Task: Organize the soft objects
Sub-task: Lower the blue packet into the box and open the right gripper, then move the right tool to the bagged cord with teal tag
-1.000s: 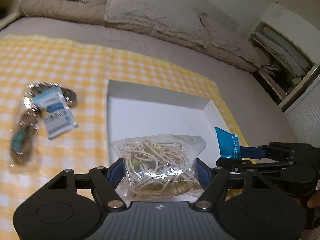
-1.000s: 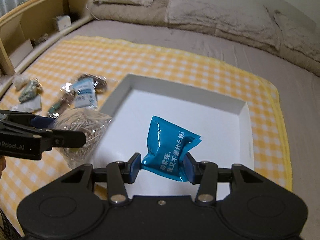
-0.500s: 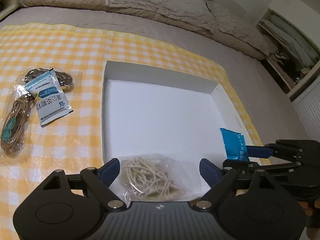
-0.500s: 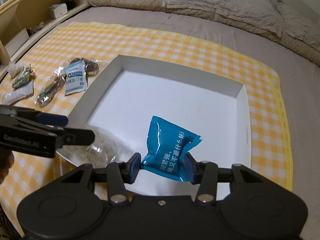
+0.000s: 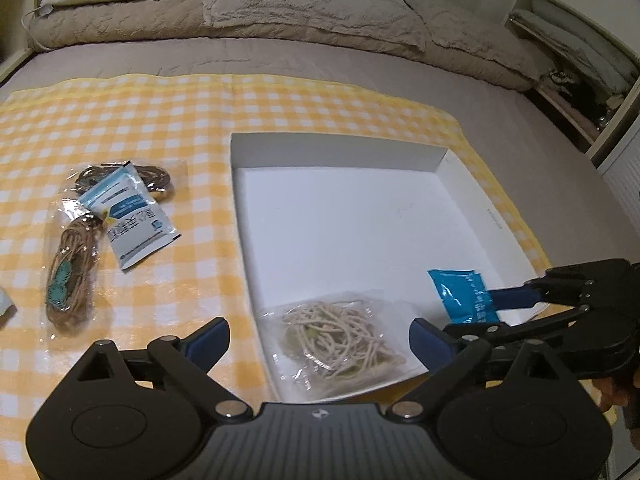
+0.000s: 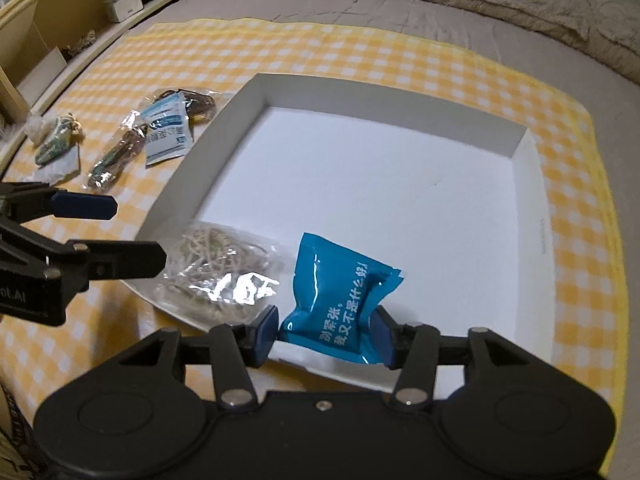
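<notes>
The clear bag of pale cord [image 5: 340, 338] lies flat in the near left corner of the white tray [image 5: 348, 224], and the left gripper [image 5: 318, 338] hangs over it with its blue fingers [image 5: 208, 338] spread wide, one on either side of the bag and neither touching it. Just to the right, the blue packet [image 6: 340, 300] is pinched between the fingers of the right gripper [image 6: 326, 334], its lower end clamped, its printed face tilted up, held above the tray's near edge. In the left wrist view that packet [image 5: 464, 294] shows edge-on beside the cord bag, close but apart. Outside the tray, on the yellow checked cloth [image 5: 160, 112], a white and blue sachet [image 5: 132, 220] rests on two clear bags of brown cord [image 5: 68, 268]. Farther left, a small green bundle [image 6: 58, 140] sits near the cloth's edge. The cloth covers a bed [image 5: 360, 60], with beige pillows [image 5: 312, 4] at its head.
</notes>
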Demonstrator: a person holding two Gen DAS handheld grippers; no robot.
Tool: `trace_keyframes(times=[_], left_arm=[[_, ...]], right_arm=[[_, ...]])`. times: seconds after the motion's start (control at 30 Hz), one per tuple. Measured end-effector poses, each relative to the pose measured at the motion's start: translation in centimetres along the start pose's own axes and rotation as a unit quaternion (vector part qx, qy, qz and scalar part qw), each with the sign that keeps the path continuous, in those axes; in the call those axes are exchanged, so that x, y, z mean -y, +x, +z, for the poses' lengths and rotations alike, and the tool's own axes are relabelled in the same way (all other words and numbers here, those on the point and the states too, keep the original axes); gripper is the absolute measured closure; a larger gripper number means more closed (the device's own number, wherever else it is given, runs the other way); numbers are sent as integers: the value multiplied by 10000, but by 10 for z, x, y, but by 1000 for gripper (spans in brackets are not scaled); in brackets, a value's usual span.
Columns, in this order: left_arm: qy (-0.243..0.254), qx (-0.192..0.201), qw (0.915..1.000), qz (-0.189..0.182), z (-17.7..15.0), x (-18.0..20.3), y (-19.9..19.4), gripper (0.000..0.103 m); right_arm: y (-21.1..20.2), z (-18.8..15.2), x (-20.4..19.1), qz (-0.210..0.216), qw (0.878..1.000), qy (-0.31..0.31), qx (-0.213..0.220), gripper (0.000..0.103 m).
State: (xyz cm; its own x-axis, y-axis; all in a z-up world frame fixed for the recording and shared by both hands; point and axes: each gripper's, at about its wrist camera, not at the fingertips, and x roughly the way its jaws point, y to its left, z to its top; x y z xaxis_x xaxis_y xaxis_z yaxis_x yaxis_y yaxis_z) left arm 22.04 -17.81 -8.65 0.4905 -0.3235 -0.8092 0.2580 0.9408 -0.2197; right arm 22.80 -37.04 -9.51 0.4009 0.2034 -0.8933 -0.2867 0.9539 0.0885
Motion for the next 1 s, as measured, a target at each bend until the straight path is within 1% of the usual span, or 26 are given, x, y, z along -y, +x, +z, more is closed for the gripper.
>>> trace_keyframes(times=[0.13, 0.2, 0.43, 0.6, 0.83, 1.0], left_arm=[[92, -68, 9999, 41, -2, -2, 0, 6], [146, -84, 9998, 49, -3, -1, -1, 4], [289, -117, 9995, 55, -5, 3, -4, 1], [322, -88, 9994, 62, -7, 2, -8, 0], [318, -23, 9994, 108, -8, 0, -16, 0], [306, 45, 9994, 164, -9, -3, -22, 0]], right_arm=[[0, -2, -3, -139, 9999, 16, -28, 42], [-1, -3, 0, -134, 9998, 124, -25, 32], [-8, -7, 6, -219, 9991, 359, -3, 29], [-15, -13, 4, -269, 9990, 349, 10, 29], [-35, -18, 4, -324, 9977, 546, 250, 27], [-49, -22, 6, -397, 9960, 664, 439, 23]])
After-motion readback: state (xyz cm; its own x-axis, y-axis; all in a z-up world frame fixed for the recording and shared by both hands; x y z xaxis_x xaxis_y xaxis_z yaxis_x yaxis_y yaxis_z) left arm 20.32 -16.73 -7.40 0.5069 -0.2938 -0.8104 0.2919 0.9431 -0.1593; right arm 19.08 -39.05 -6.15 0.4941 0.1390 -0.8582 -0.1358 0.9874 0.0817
